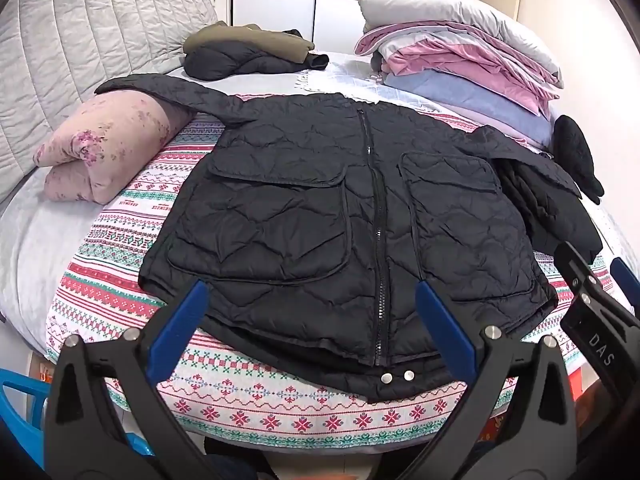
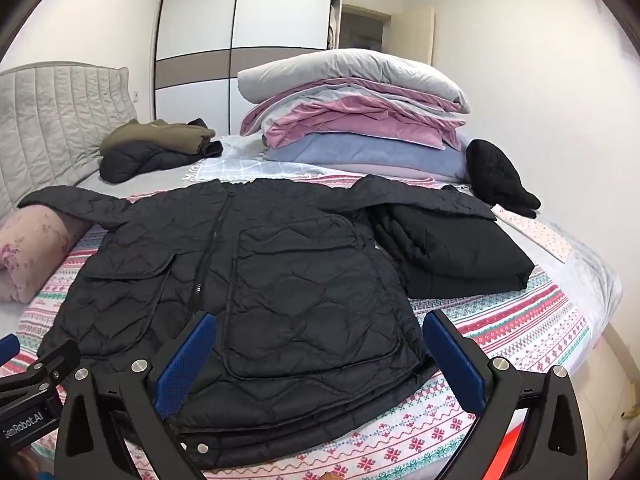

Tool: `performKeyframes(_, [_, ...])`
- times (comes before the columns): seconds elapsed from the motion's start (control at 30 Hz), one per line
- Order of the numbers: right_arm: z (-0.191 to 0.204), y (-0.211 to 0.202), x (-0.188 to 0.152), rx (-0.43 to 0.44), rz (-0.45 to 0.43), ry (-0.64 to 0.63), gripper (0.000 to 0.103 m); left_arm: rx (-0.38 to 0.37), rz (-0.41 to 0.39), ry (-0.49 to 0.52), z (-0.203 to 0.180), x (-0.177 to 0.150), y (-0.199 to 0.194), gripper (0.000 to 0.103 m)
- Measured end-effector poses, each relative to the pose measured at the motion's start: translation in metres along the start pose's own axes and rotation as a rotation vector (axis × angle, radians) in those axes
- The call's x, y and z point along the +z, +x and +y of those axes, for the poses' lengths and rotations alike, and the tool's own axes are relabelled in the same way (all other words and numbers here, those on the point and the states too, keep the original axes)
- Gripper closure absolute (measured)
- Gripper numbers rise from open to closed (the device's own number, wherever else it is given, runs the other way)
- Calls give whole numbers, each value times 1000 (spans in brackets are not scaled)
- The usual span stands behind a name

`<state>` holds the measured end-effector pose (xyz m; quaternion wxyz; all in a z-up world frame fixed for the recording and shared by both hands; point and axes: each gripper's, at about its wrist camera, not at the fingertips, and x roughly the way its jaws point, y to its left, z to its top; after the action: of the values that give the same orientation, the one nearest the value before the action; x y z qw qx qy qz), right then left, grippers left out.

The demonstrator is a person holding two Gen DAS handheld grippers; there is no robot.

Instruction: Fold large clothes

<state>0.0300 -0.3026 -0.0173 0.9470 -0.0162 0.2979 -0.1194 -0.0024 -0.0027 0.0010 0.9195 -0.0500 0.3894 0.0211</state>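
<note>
The jacket [image 1: 320, 200] is matt black quilted cloth with a plastic-looking zip and shiny metal snaps [image 1: 397, 377]. The blanket [image 1: 240, 400] is patterned woven cloth. The fingers [image 2: 188, 356] have blue textured pads.

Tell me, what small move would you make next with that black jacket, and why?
Probably reach the left gripper toward the sleeve draped over the pink pillow and fold it inward. The black quilted jacket lies flat, zipped, both sleeves spread; both jaws stand open, holding nothing.
</note>
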Motion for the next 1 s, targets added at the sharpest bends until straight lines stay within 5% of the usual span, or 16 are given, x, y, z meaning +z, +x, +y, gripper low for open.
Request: performKeyframes(1.0, [-3,6,-4,37,39,7,0,-20,59,-30,7,-2,10,0])
